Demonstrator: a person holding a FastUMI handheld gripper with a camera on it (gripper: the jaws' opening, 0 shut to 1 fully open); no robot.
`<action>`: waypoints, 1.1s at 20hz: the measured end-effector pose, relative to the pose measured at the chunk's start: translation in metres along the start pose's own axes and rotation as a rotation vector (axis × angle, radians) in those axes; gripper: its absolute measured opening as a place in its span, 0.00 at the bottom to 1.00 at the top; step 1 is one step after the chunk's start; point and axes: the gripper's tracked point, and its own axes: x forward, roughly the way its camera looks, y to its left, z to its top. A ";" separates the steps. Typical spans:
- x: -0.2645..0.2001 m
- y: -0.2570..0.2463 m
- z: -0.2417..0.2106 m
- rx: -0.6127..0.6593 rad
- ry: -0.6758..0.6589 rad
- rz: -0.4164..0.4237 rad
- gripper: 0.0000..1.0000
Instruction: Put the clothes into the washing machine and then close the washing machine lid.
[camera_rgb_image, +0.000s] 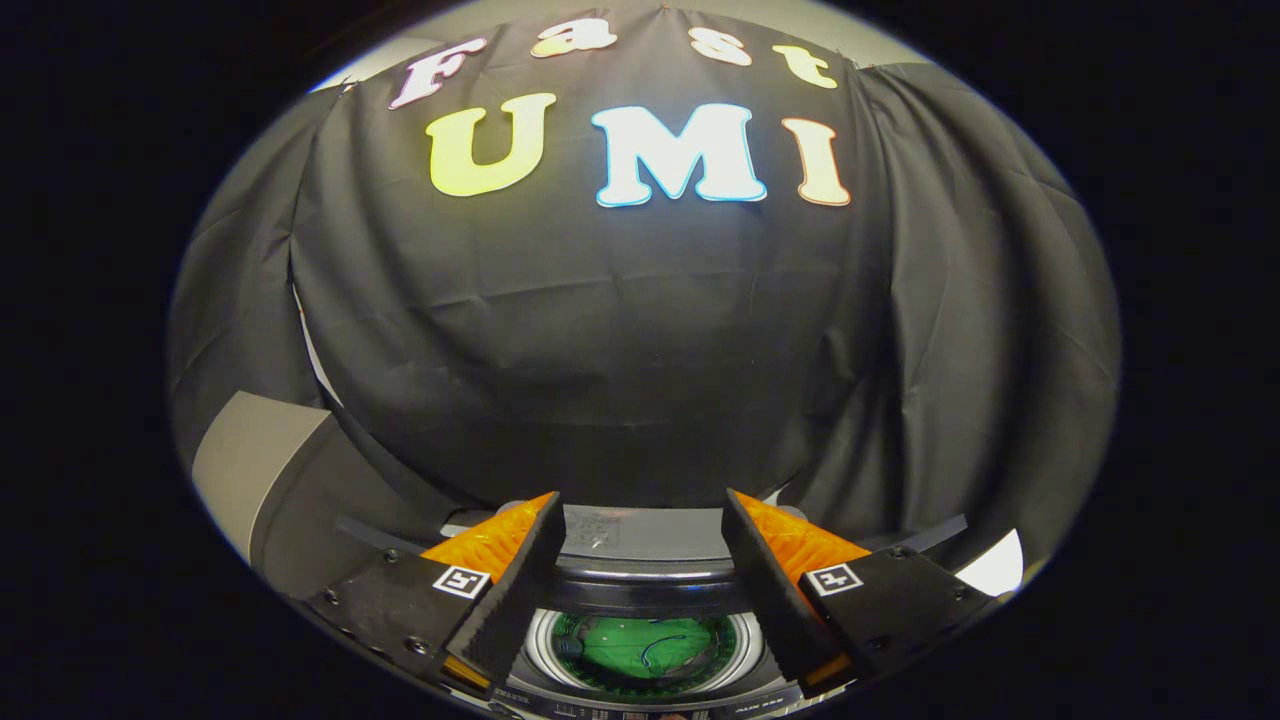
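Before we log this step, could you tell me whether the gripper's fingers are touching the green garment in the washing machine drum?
Apart. In the gripper view the gripper is open and holds nothing, while the green garment lies down inside the washing machine drum, seen in the gap between the spread fingers.

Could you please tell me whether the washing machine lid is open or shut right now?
Open: the drum is exposed between the open gripper fingers, with a green garment lying inside. The lid itself cannot be made out.
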 end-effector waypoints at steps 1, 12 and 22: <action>-0.003 0.000 -0.005 0.000 -0.012 0.003 0.99; -0.038 0.014 -0.129 0.018 -0.024 0.051 0.98; -0.059 0.032 -0.177 -0.032 -0.059 0.091 0.98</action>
